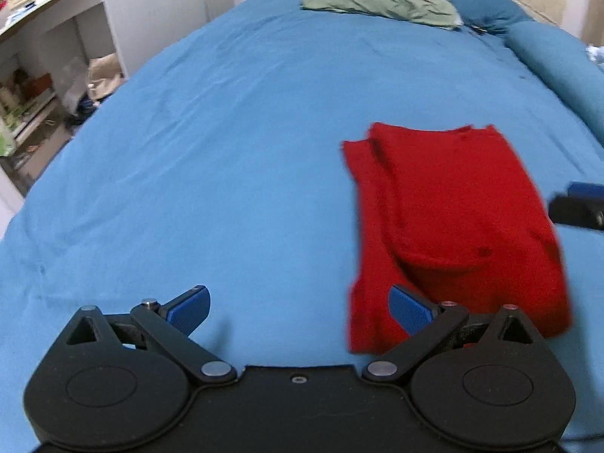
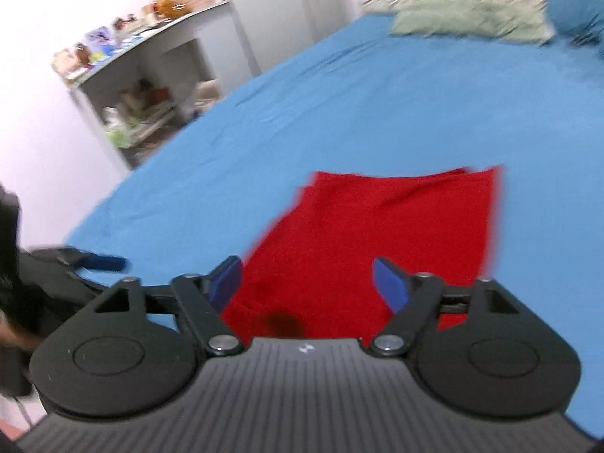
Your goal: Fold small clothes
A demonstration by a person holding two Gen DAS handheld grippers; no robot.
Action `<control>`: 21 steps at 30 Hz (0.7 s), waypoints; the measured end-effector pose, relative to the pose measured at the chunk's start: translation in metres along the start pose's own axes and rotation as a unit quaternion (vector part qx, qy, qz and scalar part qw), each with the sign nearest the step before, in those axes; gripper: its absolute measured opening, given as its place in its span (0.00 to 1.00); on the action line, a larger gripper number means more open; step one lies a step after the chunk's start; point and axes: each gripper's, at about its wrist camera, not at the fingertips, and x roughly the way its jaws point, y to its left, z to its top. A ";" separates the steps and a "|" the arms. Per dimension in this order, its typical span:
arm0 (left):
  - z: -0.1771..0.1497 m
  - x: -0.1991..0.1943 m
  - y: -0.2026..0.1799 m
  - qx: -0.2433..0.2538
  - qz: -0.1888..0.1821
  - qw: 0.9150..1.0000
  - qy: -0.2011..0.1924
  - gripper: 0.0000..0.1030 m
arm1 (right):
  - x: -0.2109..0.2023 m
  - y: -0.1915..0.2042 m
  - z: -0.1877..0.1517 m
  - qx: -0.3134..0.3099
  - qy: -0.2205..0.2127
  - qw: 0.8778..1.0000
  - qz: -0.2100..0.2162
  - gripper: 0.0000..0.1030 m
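Red garment (image 1: 453, 226) folded on blue bedsheet (image 1: 226, 151), apparently clear of both grippers' parted fingers (image 1: 188, 307).

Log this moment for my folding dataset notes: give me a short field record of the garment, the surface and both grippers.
garment: red garment, partly folded, layers overlapping, lying on the bed
surface: blue bedsheet
left gripper: open, holding nothing, its right finger over the garment's near left corner
right gripper: open, holding nothing, over the garment's near edge
far end of bed: green pillow, blue pillow
beside bed: cluttered white shelf
image quality: right wrist view motion-blurred
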 end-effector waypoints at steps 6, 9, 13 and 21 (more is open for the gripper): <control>-0.002 -0.008 -0.046 0.019 -0.060 0.998 0.001 0.99 | -0.030 -0.021 -0.060 0.002 0.041 0.996 -0.079 0.94; -0.002 0.006 -0.067 0.025 -0.070 0.997 0.003 0.96 | -0.029 -0.027 -0.091 0.018 0.056 0.992 -0.110 0.94; -0.006 0.028 -0.091 0.020 -0.055 0.998 0.013 0.88 | -0.011 -0.022 -0.114 0.026 0.067 0.986 -0.148 0.92; -0.002 0.055 -0.095 -0.023 -0.031 0.999 0.015 0.84 | 0.005 -0.020 -0.113 0.040 0.050 0.983 -0.172 0.92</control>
